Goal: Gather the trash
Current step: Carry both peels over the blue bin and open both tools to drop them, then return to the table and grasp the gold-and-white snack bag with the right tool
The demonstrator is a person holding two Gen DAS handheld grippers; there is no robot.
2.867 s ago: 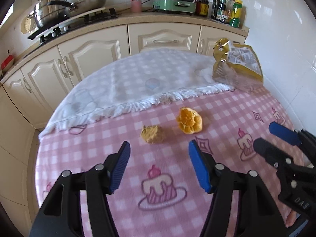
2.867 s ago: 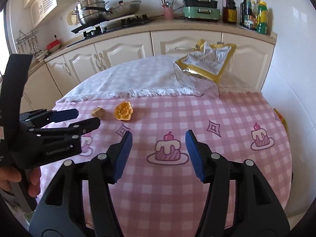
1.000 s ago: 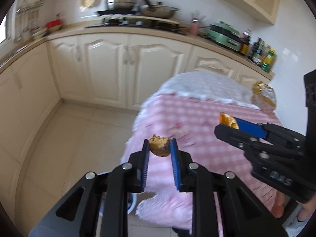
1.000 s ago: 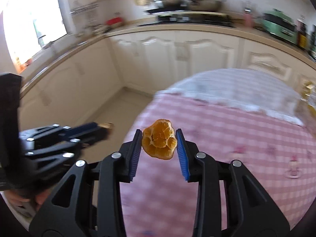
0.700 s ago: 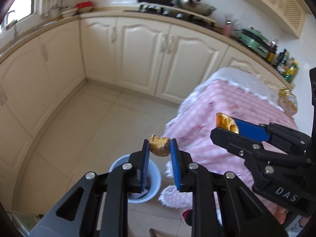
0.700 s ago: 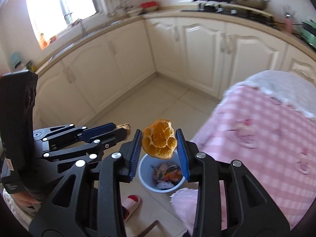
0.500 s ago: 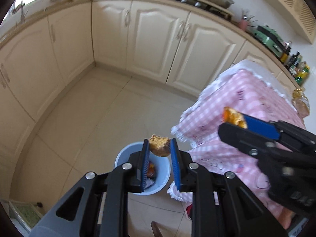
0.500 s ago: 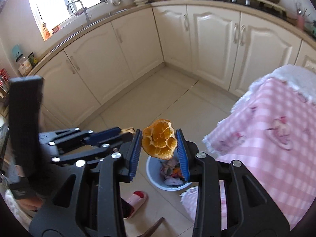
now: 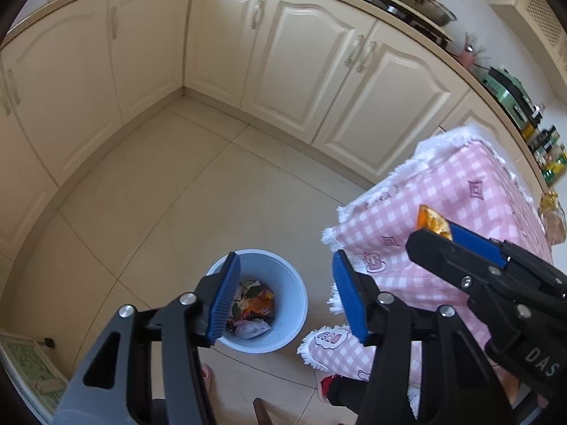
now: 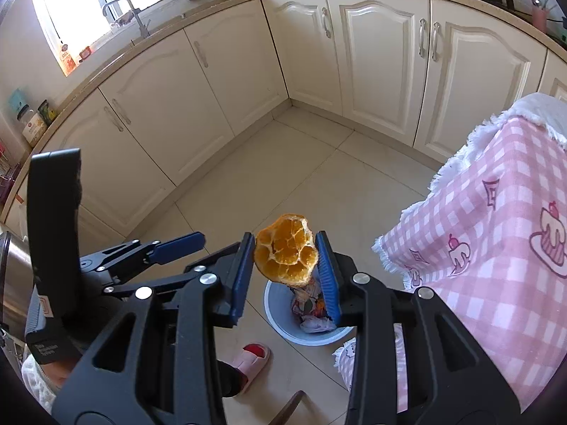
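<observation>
Left gripper (image 9: 285, 292) jaws opening, nothing between the pads; the bin (image 9: 294, 304) sits on the floor directly below and beyond the fingertips, trash (image 9: 253, 306) inside. Right gripper (image 10: 285, 264) pinches the orange peel (image 10: 286, 258) between both pads, peel standing up past the fingertips, bin rim (image 10: 274, 313) showing just under them. Tablecloth (image 10: 496, 248) hangs right of the right fingers

right gripper (image 10: 285, 271) clamps orange peel (image 10: 286, 254), seemingly over blue bin (image 10: 280, 326).
</observation>
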